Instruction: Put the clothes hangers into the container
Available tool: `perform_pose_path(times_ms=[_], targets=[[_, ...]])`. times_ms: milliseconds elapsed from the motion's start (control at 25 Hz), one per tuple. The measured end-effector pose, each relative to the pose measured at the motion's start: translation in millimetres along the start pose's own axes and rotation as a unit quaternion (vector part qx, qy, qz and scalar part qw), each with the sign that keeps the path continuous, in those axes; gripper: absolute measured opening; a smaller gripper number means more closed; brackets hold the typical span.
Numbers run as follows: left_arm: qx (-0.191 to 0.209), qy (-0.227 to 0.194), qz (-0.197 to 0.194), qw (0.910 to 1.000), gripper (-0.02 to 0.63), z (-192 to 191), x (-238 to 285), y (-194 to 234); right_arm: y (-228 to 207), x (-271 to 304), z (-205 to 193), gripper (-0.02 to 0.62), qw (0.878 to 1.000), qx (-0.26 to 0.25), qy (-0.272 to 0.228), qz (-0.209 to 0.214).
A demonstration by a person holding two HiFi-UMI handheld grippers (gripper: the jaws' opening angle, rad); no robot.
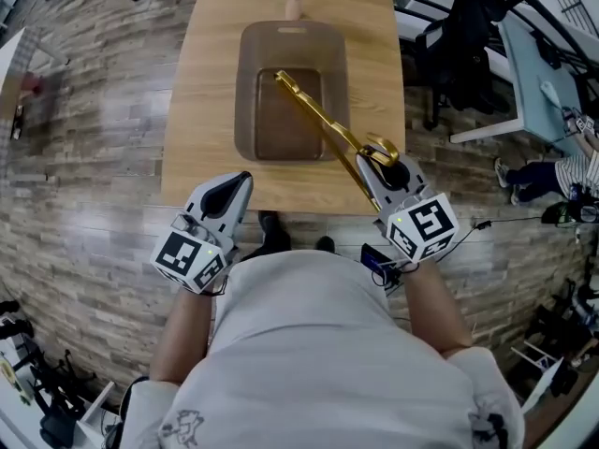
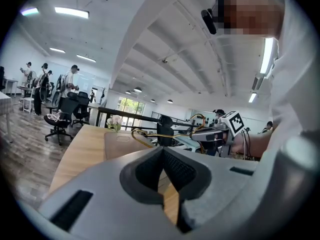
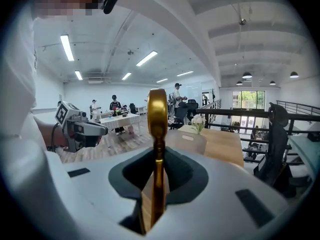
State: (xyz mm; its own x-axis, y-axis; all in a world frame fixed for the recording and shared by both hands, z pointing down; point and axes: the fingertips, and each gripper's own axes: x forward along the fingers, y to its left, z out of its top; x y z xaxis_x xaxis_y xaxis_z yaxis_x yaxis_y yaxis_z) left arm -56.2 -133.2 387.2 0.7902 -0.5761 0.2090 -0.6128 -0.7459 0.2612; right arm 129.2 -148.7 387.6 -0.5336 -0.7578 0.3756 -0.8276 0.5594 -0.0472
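A gold clothes hanger (image 1: 323,120) slants from my right gripper (image 1: 379,171) up and left over the translucent brown container (image 1: 245,82), its far end above the container's inside. My right gripper (image 3: 155,184) is shut on the hanger (image 3: 157,134) near its hook, which curls at the table's near right edge. My left gripper (image 1: 239,183) hovers at the table's near edge, left of the container, shut with nothing in it. The left gripper view looks across its shut pads (image 2: 172,166) to the hanger (image 2: 145,134) and the right gripper (image 2: 210,134).
The container stands mid-way along a long wooden table (image 1: 206,110). A small vase with a plant (image 1: 294,3) stands just beyond it. Black office chairs (image 1: 468,45) and a desk crowd the right side. Wood-plank floor surrounds the table.
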Motion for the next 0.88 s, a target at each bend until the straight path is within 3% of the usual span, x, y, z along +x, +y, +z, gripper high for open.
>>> perform_pose_path(times_ms=[520, 880], targets=[[0.001, 0.004, -0.030, 0.9995, 0.006, 7, -8, 51, 5, 42, 9, 0.067, 0.997, -0.029, 0.037, -0.056], [-0.003, 0.007, -0.031, 0.9995, 0.006, 6, 1, 61, 0, 71, 8, 0.067, 0.993, -0.078, 0.061, -0.059]])
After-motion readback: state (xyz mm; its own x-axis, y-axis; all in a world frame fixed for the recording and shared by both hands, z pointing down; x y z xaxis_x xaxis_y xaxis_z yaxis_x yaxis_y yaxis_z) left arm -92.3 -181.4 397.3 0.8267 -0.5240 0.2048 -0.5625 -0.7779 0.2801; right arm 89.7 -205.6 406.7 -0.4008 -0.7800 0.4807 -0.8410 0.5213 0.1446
